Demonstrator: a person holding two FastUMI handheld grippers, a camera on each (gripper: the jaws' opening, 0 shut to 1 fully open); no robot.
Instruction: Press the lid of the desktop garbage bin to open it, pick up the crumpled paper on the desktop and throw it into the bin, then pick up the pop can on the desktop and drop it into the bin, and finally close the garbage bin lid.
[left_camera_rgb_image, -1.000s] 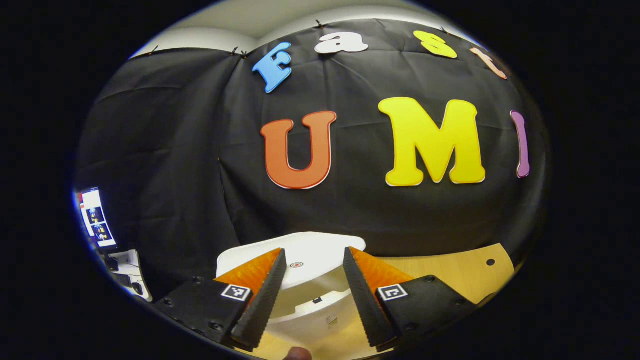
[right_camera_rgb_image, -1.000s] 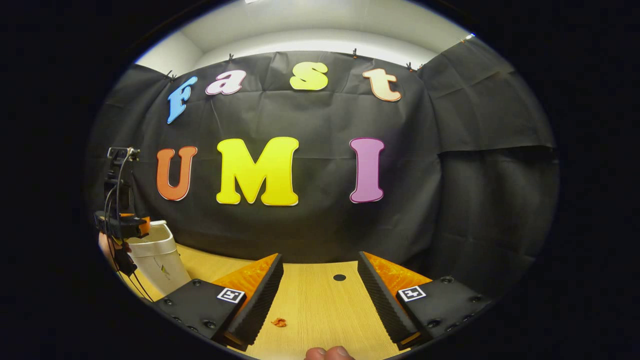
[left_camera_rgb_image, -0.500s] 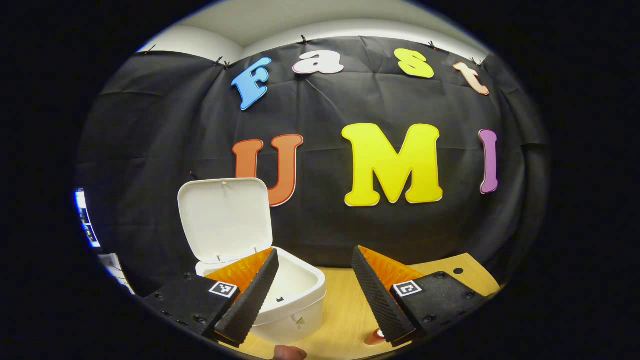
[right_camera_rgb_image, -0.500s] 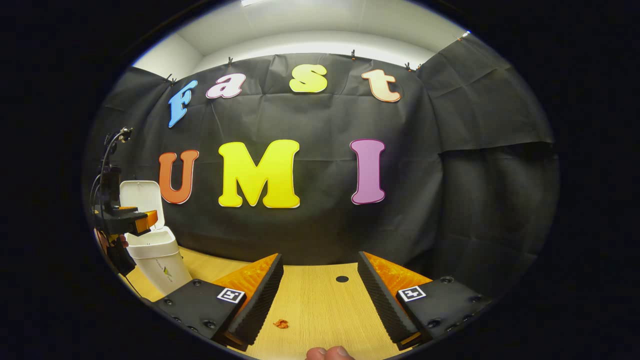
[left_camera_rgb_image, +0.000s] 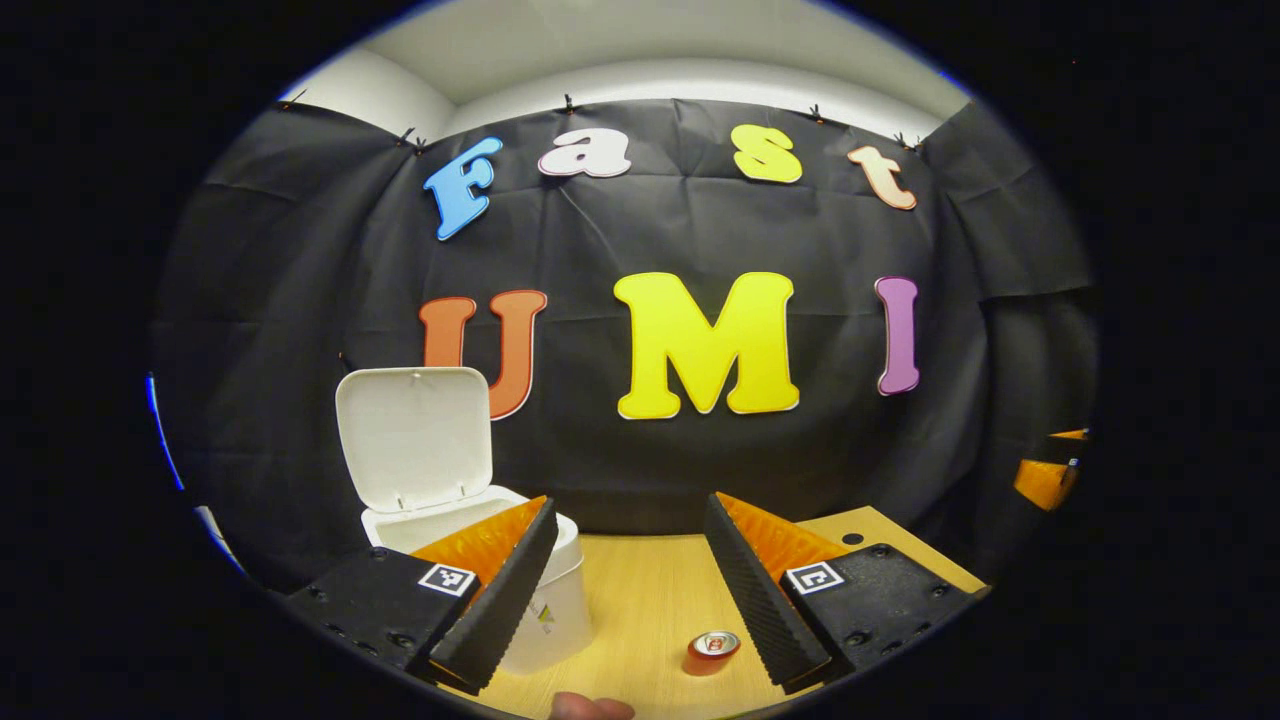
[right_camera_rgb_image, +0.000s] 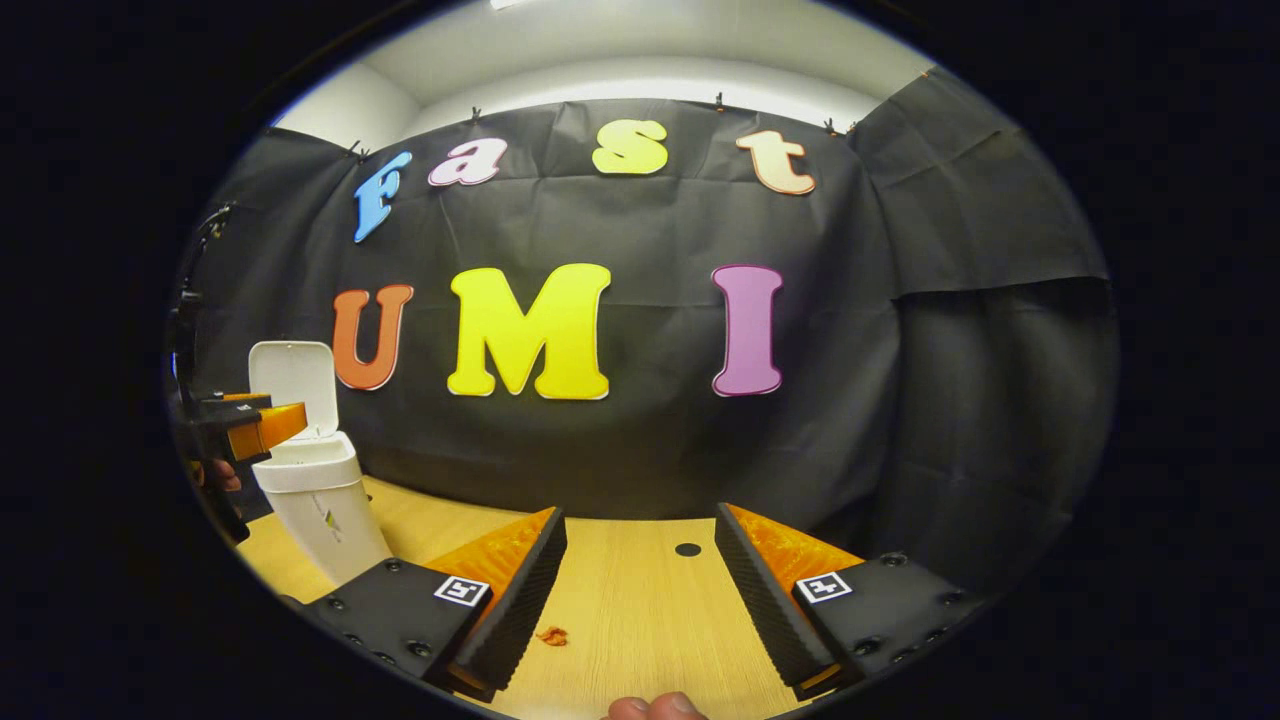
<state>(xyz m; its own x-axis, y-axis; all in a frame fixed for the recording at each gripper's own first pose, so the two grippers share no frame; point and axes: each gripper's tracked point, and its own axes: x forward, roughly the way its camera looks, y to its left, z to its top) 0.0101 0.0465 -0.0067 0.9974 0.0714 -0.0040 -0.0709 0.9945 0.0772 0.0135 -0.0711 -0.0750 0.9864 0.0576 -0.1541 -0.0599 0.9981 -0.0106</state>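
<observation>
Bin (left_camera_rgb_image: 545, 610): white desktop garbage bin, standing upright on the wooden counter (left_camera_rgb_image: 640, 610), partly behind the left finger of my left tool (left_camera_rgb_image: 625, 600). Its lid (left_camera_rgb_image: 414, 436) is swung up and back, standing near upright above the rim, inner face toward me. In the right gripper view the same bin (right_camera_rgb_image: 320, 500) sits far off to the left of my right tool (right_camera_rgb_image: 640, 600), well apart from it.

Pop can (left_camera_rgb_image: 712, 651): red, upright, silver top showing, on the counter just ahead of my left tool, close beside the inner edge of its right finger and between the two fingers' spread. Not touched by either finger.

Crumpled paper (right_camera_rgb_image: 551, 635): small reddish-orange scrap, lying on the counter just beside the inner edge of my right tool's left finger, apart from it.

Left tool: released, fingers spread wide, nothing between them pressed. Seen from the right gripper view it hovers just left of the bin, at about rim level.

Right tool: released, fingers spread wide, holding nothing, raised above the counter. A part of it shows at the far right edge of the left gripper view.

Thumb tip (right_camera_rgb_image: 655, 708): mine, at the lower edge behind the right tool.

Counter hole (right_camera_rgb_image: 687, 549): dark round hole ahead of the right tool, near the wall.
</observation>
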